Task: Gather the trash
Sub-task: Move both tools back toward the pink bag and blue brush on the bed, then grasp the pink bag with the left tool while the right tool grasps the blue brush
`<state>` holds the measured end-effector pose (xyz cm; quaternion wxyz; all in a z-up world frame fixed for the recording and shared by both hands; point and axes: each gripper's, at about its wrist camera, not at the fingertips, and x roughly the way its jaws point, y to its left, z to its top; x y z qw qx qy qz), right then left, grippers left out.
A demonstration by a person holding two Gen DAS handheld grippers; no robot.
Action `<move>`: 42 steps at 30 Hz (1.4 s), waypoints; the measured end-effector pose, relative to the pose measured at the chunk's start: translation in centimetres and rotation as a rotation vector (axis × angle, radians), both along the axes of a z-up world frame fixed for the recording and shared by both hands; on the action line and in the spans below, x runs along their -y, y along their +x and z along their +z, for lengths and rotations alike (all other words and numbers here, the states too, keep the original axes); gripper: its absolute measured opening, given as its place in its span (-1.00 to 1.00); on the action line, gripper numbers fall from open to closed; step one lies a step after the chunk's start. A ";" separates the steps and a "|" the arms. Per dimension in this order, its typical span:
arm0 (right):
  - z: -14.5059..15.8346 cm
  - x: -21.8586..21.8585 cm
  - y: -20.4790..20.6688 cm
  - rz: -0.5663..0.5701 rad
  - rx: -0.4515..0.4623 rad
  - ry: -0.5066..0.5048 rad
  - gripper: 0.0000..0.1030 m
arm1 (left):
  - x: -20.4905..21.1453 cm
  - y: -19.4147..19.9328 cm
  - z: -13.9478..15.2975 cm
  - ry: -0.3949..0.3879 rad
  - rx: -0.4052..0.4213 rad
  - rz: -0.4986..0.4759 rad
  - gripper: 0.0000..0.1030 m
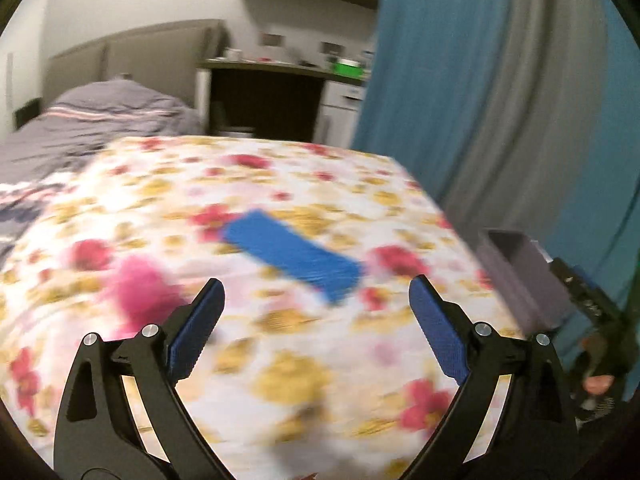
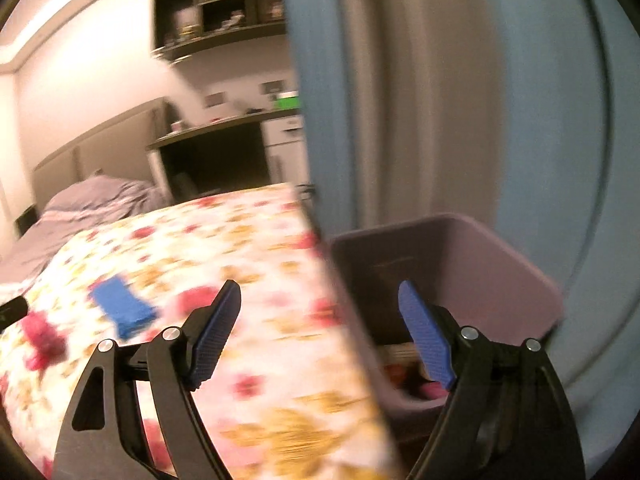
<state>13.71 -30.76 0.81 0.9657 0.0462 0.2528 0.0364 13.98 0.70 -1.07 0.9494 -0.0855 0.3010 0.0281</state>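
Left gripper (image 1: 316, 296): jaws spread wide, nothing between them, above the floral bedspread (image 1: 280, 360).
Right gripper (image 2: 320, 300): jaws wide apart, empty, over the bed edge and the bin.
Blue wrapper (image 1: 292, 254): flat on the bedspread, just beyond the left jaws.
Pink scrap (image 1: 140, 292): on the bedspread, beside the left finger.
Purple bin (image 2: 500, 264): beside the bed, against the curtain (image 2: 400, 100); some litter inside.

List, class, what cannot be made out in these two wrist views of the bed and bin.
- Blue item on the floral bedspread: motion blur in both views hides what it is.
- Pink item, left wrist view: blurred, partly behind a finger.
- Bin contents, right wrist view: blurred, partly behind the right gripper.
- Shelf items: too small.
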 end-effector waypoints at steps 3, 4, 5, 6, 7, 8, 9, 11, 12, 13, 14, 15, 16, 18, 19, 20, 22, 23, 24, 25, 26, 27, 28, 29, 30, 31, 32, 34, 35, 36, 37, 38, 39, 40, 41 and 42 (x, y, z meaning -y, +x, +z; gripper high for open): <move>0.1 -4.3 -0.3 0.097 -0.007 -0.021 0.54 | -3.0 -1.1 -0.5 0.041 -0.020 0.074 0.78; 0.1 -5.6 -0.4 0.122 -0.011 -0.032 0.54 | -4.2 -1.5 -0.8 0.036 -0.028 0.096 0.78; -0.1 -7.3 -0.5 0.157 -0.016 -0.051 0.54 | -5.2 -1.8 -1.1 0.029 -0.032 0.113 0.78; -0.3 -8.6 -0.6 0.178 -0.019 -0.062 0.54 | -6.2 -2.2 -1.3 0.022 -0.037 0.127 0.78; -0.6 -9.8 -0.6 0.197 -0.027 -0.072 0.54 | -6.8 -2.4 -1.4 0.017 -0.039 0.135 0.78; -0.9 -11.1 -0.6 0.221 -0.039 -0.083 0.54 | -7.5 -2.6 -1.7 0.014 -0.043 0.143 0.78; -1.2 -12.4 -0.6 0.242 -0.048 -0.091 0.54 | -8.0 -2.8 -2.0 0.011 -0.049 0.150 0.78; -1.6 -14.4 -0.6 0.271 -0.062 -0.101 0.54 | -9.0 -2.6 -2.7 -0.002 -0.057 0.149 0.78; -1.8 -15.3 -0.5 0.284 -0.068 -0.105 0.54 | -9.4 -2.4 -3.1 -0.006 -0.062 0.151 0.78; -2.0 -16.0 -0.3 0.291 -0.074 -0.110 0.54 | -9.9 -2.0 -3.5 -0.016 -0.071 0.149 0.78; -2.2 -16.7 -0.2 0.295 -0.080 -0.118 0.54 | -10.1 -1.8 -3.8 -0.024 -0.080 0.150 0.78; -2.5 -17.3 0.1 0.298 -0.089 -0.124 0.54 | -10.3 -1.2 -4.1 -0.031 -0.089 0.151 0.78; -2.7 -17.8 0.4 0.301 -0.098 -0.129 0.54 | -10.6 -0.9 -4.4 -0.037 -0.095 0.149 0.78; -3.2 -18.8 1.1 0.304 -0.117 -0.141 0.54 | -11.2 0.0 -5.3 -0.051 -0.118 0.158 0.76; -3.4 -19.1 1.3 0.305 -0.124 -0.145 0.54 | -11.6 0.5 -5.7 -0.067 -0.132 0.157 0.68; -3.6 -19.5 1.7 0.307 -0.132 -0.149 0.54 | -11.8 0.9 -6.0 -0.079 -0.140 0.152 0.61; -4.2 -20.1 2.6 0.306 -0.149 -0.154 0.53 | -11.9 1.8 -6.6 -0.086 -0.168 0.141 0.29; -4.4 -20.5 3.2 0.307 -0.161 -0.151 0.53 | -11.8 2.2 -6.9 -0.086 -0.177 0.129 0.22; -4.7 -20.8 3.9 0.308 -0.172 -0.150 0.53 | -11.7 2.4 -7.1 -0.083 -0.183 0.120 0.12; -4.9 -21.1 4.4 0.309 -0.181 -0.149 0.51 | -11.6 2.6 -7.3 -0.079 -0.184 0.115 0.00; -5.1 -21.5 5.2 0.308 -0.192 -0.149 0.48 | -11.6 2.8 -7.3 -0.078 -0.181 0.111 -0.07; -5.4 -21.7 5.7 0.309 -0.199 -0.150 0.45 | -11.7 2.9 -7.3 -0.080 -0.179 0.108 -0.20; -5.6 -22.1 6.2 0.309 -0.206 -0.152 0.40 | -11.8 3.0 -7.3 -0.083 -0.178 0.107 -0.30; -5.8 -22.4 6.7 0.312 -0.215 -0.153 0.37 | -11.8 3.0 -7.2 -0.083 -0.176 0.106 -0.34; -6.1 -22.8 7.3 0.318 -0.225 -0.152 0.32 | -11.8 3.1 -7.2 -0.081 -0.173 0.102 -0.39; -6.4 -23.1 7.7 0.323 -0.234 -0.152 0.28 | -11.7 3.1 -7.2 -0.076 -0.171 0.096 -0.42; -6.8 -23.6 8.3 0.328 -0.246 -0.156 0.26 | -11.7 3.1 -7.2 -0.070 -0.170 0.092 -0.43; -7.3 -24.0 9.0 0.335 -0.260 -0.159 0.17 | -11.5 3.0 -7.0 -0.057 -0.161 0.087 -0.47; -7.5 -24.2 9.3 0.339 -0.269 -0.156 0.15 | -11.5 2.9 -6.9 -0.055 -0.155 0.086 -0.47; -7.7 -24.2 9.5 0.342 -0.280 -0.152 0.07 | -11.6 2.8 -6.7 -0.055 -0.150 0.086 -0.47; -7.8 -24.3 9.8 0.347 -0.292 -0.145 -0.01 | -11.6 2.7 -6.5 -0.057 -0.142 0.086 -0.47; -7.9 -24.3 10.1 0.348 -0.301 -0.137 -0.04 | -11.6 2.6 -6.3 -0.057 -0.137 0.087 -0.47; -8.0 -24.3 10.3 0.348 -0.308 -0.130 -0.13 | -11.6 2.6 -6.1 -0.056 -0.133 0.087 -0.47; -8.1 -24.3 10.4 0.349 -0.316 -0.126 -0.30 | -11.6 2.4 -5.9 -0.058 -0.127 0.086 -0.47; -8.3 -24.3 10.7 0.351 -0.332 -0.120 -0.39 | -11.6 2.3 -5.7 -0.057 -0.122 0.087 -0.48; -8.5 -24.2 10.9 0.354 -0.344 -0.115 -0.54 | -11.6 2.2 -5.6 -0.057 -0.119 0.087 -0.47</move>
